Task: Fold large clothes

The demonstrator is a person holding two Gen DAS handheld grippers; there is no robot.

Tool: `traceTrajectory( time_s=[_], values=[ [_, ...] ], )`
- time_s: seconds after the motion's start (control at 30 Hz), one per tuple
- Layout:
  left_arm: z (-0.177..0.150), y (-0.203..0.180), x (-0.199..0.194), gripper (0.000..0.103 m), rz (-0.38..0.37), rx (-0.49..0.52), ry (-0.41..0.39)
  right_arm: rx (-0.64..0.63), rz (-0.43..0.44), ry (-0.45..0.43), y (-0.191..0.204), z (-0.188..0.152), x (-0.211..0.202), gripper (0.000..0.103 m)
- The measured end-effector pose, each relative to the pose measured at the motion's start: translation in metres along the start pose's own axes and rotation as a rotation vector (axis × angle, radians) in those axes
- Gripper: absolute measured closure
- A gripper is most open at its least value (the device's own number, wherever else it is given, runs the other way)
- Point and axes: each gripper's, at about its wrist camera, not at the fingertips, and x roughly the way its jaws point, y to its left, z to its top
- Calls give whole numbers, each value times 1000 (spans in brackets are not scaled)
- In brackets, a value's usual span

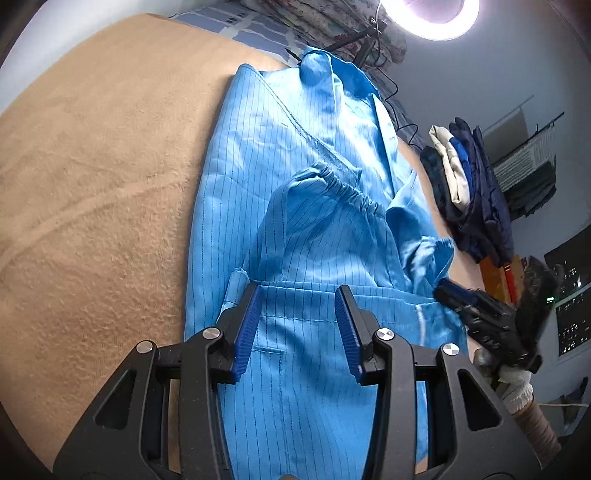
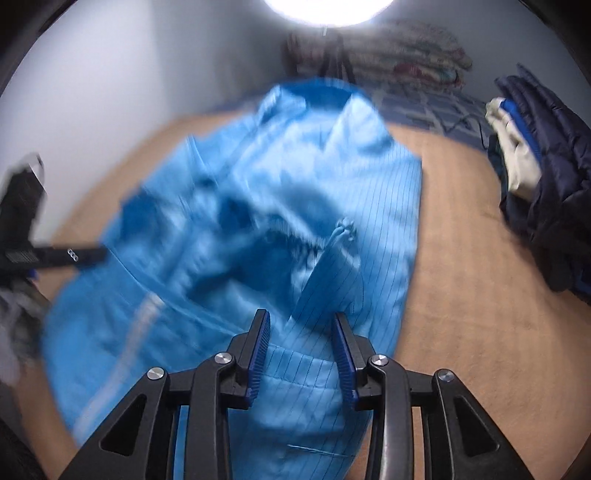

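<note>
1. Both hand-held grippers, left (image 1: 297, 332) and right (image 2: 300, 354), hover released over the blue coat (image 1: 280, 192).
2. It lies lengthwise on the tan bed (image 1: 92, 166), sleeves folded inward.
3. Each should pinch a hem corner evenly before folding upward.

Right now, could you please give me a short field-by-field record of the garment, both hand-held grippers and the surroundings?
garment: blue pinstriped coat, lying lengthwise on the tan blanket
sleeve: elastic cuff folded over the body
left hand-held gripper: open, above the coat, holding nothing
right hand-held gripper: open, over the coat, holding nothing
beside the coat: pile of dark clothes
lighting: ring light at the far end
image quality: right wrist view motion-blurred
</note>
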Motion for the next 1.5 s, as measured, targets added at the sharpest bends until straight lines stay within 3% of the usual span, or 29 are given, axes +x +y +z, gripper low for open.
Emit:
traceTrajectory(
  time_s=[0.1, 0.2, 0.23, 0.27, 0.33, 0.43, 0.6, 0.8, 0.83, 0.87, 0.9, 0.93, 0.97, 1.03, 1.13, 1.27, 1.5],
  values=[
    [0, -3, -1, 61, 9, 11, 2, 30, 18, 13, -6, -4, 0, 67],
    [0, -2, -14, 61, 10, -10, 19, 102, 105, -16, -21, -4, -22, 66],
    [-1, 0, -23, 56, 7, -21, 15, 106, 116, -28, -25, -6, -29, 57],
    [-2, 4, -33, 45, 3, -32, -1, 105, 123, -39, -28, -9, -36, 45],
    [-4, 16, -54, 33, -4, -64, -40, 124, 147, -54, -43, -22, -55, 37],
    [-10, 41, -66, 32, -44, -149, -25, 225, 250, -5, -68, -46, -64, 36],
    [-30, 77, -54, 32, -192, -344, 74, 360, 450, 57, -87, -79, -54, 34],
    [-34, 54, -44, 33, -175, -265, 108, 397, 550, 47, -73, -87, -43, 34],
    [-35, 47, -40, 35, -171, -243, 121, 397, 560, 49, -72, -83, -40, 35],
    [-35, 41, -38, 51, -144, -214, 130, 392, 560, 51, -68, -82, -39, 44],
    [-37, 35, -34, 59, -95, -180, 144, 377, 544, 59, -64, -81, -38, 49],
    [-37, 32, -32, 73, -63, -157, 150, 357, 515, 75, -59, -80, -36, 61],
    [-39, 27, -31, 81, -28, -126, 149, 344, 484, 84, -56, -78, -35, 72],
    [-42, 22, -32, 90, -28, -121, 155, 354, 462, 92, -57, -78, -35, 85],
    [-47, 14, -38, 93, -8, -69, 156, 321, 408, 110, -52, -78, -41, 95],
    [-65, -7, -47, 95, 58, 32, 178, 219, 327, 145, -33, -78, -58, 100],
    [-115, -17, -68, 95, 69, 91, 265, 124, 342, 202, -7, -107, -101, 101]
  ],
)
